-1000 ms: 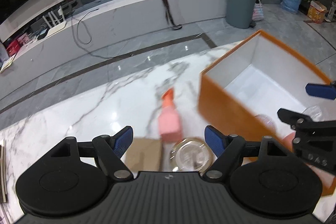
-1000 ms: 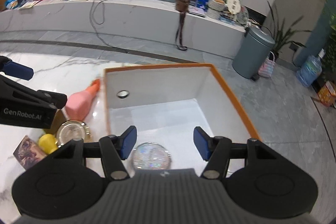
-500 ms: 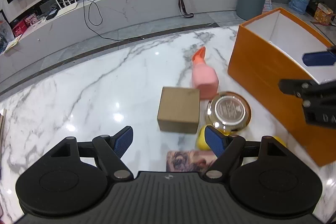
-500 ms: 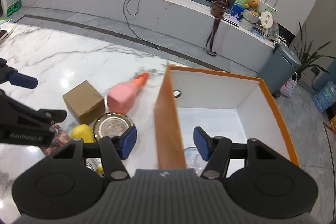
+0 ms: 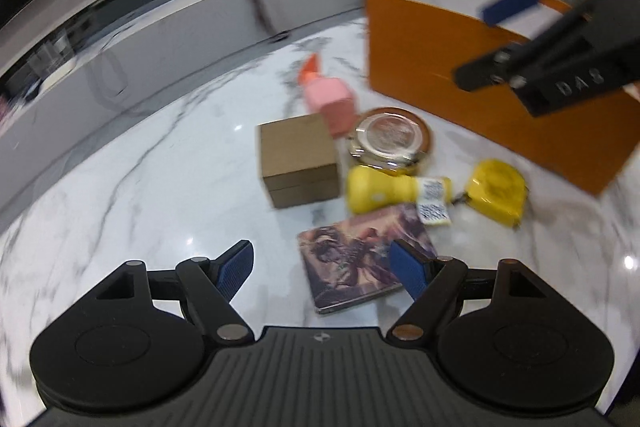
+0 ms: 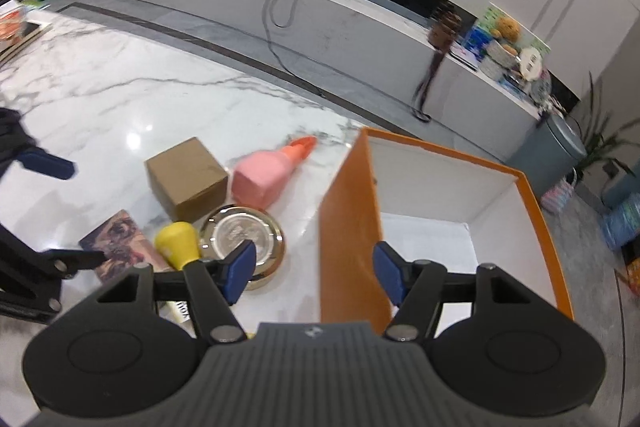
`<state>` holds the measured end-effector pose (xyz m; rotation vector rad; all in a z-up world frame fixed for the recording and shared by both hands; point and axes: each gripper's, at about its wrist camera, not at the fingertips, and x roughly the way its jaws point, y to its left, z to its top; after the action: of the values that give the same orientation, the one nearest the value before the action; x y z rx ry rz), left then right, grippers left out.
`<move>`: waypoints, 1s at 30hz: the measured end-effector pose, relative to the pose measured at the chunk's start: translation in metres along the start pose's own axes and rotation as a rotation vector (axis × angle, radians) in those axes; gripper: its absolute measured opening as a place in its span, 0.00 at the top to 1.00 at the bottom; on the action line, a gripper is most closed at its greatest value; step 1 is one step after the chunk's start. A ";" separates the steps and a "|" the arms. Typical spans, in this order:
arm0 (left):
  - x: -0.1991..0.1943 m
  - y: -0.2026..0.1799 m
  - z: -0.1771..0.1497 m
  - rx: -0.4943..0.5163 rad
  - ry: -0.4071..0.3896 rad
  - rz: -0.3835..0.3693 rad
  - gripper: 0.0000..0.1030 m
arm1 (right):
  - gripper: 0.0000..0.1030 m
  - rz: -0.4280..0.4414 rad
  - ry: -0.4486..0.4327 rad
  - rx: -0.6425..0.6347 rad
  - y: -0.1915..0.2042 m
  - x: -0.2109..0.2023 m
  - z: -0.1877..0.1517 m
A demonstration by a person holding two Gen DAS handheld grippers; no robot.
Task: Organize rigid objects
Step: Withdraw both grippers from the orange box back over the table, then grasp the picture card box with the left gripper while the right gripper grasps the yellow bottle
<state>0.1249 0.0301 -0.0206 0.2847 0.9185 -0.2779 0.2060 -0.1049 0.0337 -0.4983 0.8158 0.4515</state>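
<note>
A: Now, where do the loose things lie from each pair of tongs?

B: They sit in a cluster on the marble bench (image 5: 120, 187), just left of the orange box (image 5: 460, 75). The left tongs (image 5: 322, 265) hang directly over the near edge of that cluster. The picture card (image 5: 352, 259) lies flat right below them, its right corner under the right-side pad and the rest between the pads.

A: And beyond the card?

B: A yellow bottle (image 5: 394, 189) lies on its side, long axis running left to right across the view. Beside it on the right is a yellow tape measure (image 5: 498, 193). Behind are a brown carton (image 5: 298, 165), a round gold-rimmed tin (image 5: 390, 139) and a pink spray bottle (image 5: 330, 103) lying with its orange nozzle pointing away.

A: Which hand is nearer?

B: The left, I judge. The right tongs (image 6: 312, 271) are above the box's left wall, with the cluster off to their left.

A: How are the tongs set?

B: The left tongs are spread wide and hold nothing. The right tongs have just been opening; nothing is between their pads, only the box wall shows below.

A: And the pose?

B: Both tilt steeply downward. To take the card, the left would likely need to drop straight down.
</note>
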 end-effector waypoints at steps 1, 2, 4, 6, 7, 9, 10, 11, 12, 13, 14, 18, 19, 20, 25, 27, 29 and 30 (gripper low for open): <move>0.001 -0.002 -0.002 0.043 -0.005 -0.029 0.12 | 0.37 0.006 -0.005 -0.021 0.003 -0.001 -0.001; 0.001 -0.004 -0.003 0.093 -0.011 -0.070 0.12 | 0.37 0.011 -0.006 -0.036 0.004 -0.002 -0.002; 0.006 -0.007 -0.005 0.185 0.004 -0.129 0.12 | 0.37 0.022 -0.003 -0.050 0.007 -0.002 -0.003; 0.013 -0.011 -0.006 0.286 0.027 -0.158 0.12 | 0.37 0.029 0.002 -0.050 0.008 -0.001 -0.004; 0.015 -0.012 -0.008 0.330 0.032 -0.172 0.12 | 0.37 0.031 0.004 -0.051 0.008 -0.001 -0.004; 0.022 -0.014 -0.007 0.406 0.046 -0.195 0.12 | 0.37 0.035 0.005 -0.053 0.009 0.000 -0.004; 0.025 -0.014 -0.006 0.438 0.048 -0.206 0.12 | 0.37 0.038 0.005 -0.053 0.009 0.000 -0.004; 0.029 -0.014 -0.005 0.466 0.049 -0.210 0.12 | 0.37 0.041 0.006 -0.053 0.010 0.000 -0.004; 0.031 -0.015 -0.002 0.496 0.049 -0.209 0.12 | 0.37 0.045 0.008 -0.054 0.010 0.000 -0.005; 0.035 -0.015 0.000 0.518 0.049 -0.210 0.09 | 0.37 0.047 0.010 -0.058 0.011 0.001 -0.005; 0.037 -0.015 0.002 0.535 0.056 -0.225 0.09 | 0.37 0.048 0.011 -0.062 0.013 0.002 -0.005; 0.052 -0.014 0.010 0.562 0.113 -0.290 0.09 | 0.37 0.055 0.015 -0.071 0.014 0.003 -0.006; 0.053 -0.015 0.010 0.566 0.114 -0.295 0.09 | 0.37 0.058 0.015 -0.070 0.013 0.003 -0.006; 0.055 -0.017 0.010 0.571 0.120 -0.297 0.08 | 0.37 0.061 0.015 -0.068 0.013 0.003 -0.006; 0.057 -0.025 0.003 0.553 0.124 -0.243 0.12 | 0.37 0.066 0.017 -0.064 0.010 0.004 -0.007; 0.052 -0.025 -0.002 0.502 0.126 -0.209 0.16 | 0.37 0.068 0.015 -0.060 0.008 0.004 -0.006; 0.045 -0.023 -0.010 0.454 0.127 -0.177 0.21 | 0.37 0.069 0.012 -0.057 0.008 0.003 -0.006; 0.042 -0.022 -0.013 0.429 0.134 -0.158 0.21 | 0.37 0.071 0.011 -0.056 0.008 0.003 -0.006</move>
<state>0.1322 0.0098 -0.0644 0.6331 1.0106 -0.6097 0.2001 -0.1017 0.0261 -0.5252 0.8355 0.5389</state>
